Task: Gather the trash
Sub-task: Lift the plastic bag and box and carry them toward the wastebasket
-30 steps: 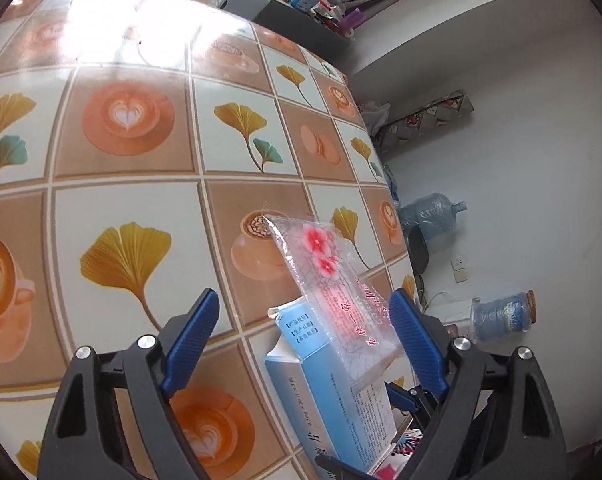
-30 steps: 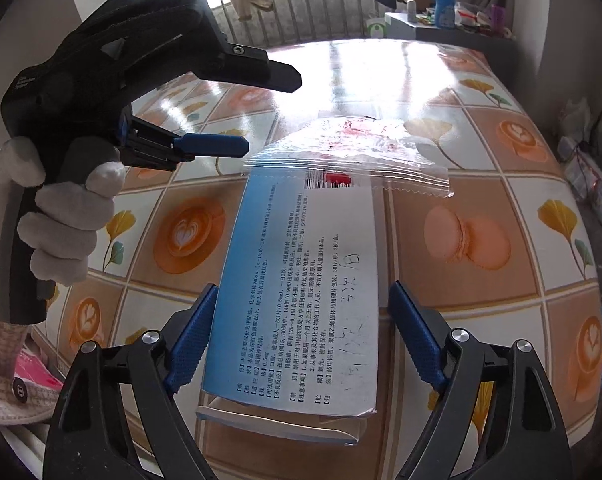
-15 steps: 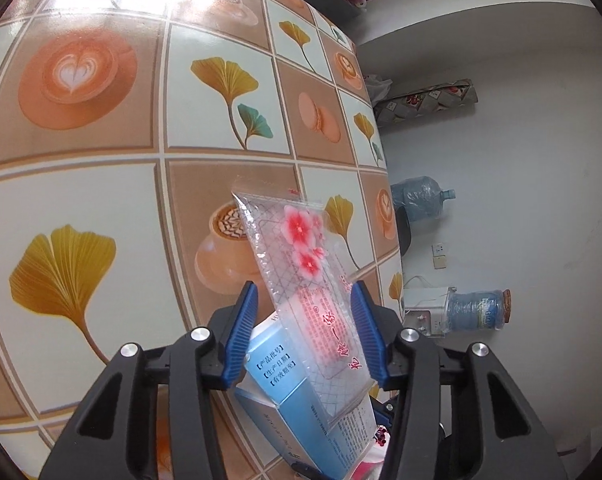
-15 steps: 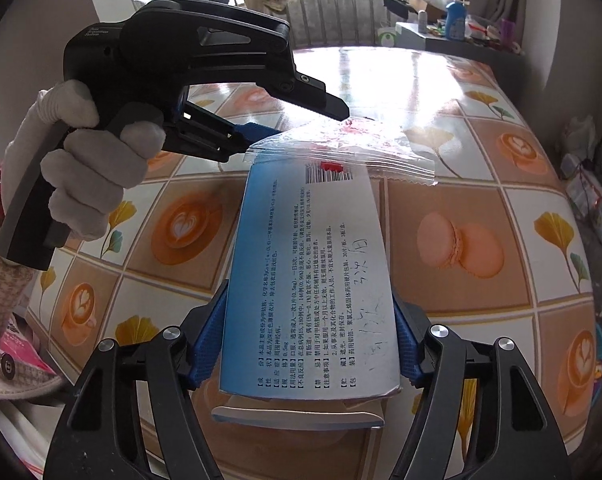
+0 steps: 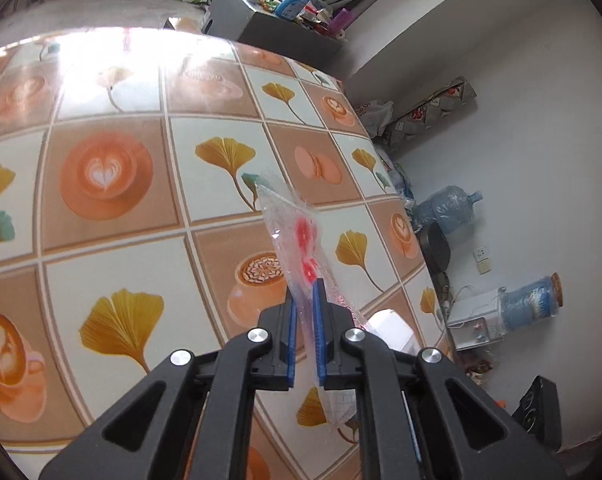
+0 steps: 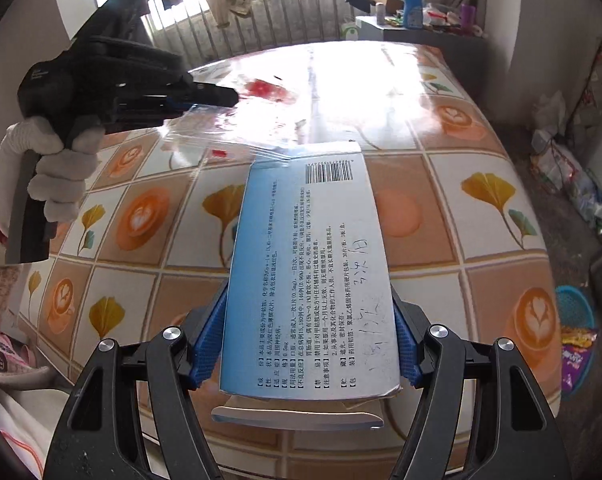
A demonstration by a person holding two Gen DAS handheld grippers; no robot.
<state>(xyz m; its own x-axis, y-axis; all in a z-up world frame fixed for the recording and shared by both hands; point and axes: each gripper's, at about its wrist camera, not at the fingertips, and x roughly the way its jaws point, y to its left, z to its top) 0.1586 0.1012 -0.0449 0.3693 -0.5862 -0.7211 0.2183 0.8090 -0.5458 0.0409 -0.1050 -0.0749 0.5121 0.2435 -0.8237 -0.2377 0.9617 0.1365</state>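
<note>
Clear plastic of the zip bag (image 5: 297, 236) is hard to read against glare; the closing jaws of the left gripper (image 5: 306, 300) pinch it above the desk (image 5: 113, 272). The right gripper (image 6: 310, 344) clamps the blue-and-white medicine box (image 6: 309, 272), its long axis pointing toward the desk's far edge, near flap partly hidden.

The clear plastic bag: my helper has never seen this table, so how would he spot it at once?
Start at the table with the coffee-cup and ginkgo-leaf cloth. Above it, the left gripper is closing on the clear plastic bag, beside the blue medicine box clamped in the right gripper. Unlike the box, it is see-through, limp, with red flowers.
</note>
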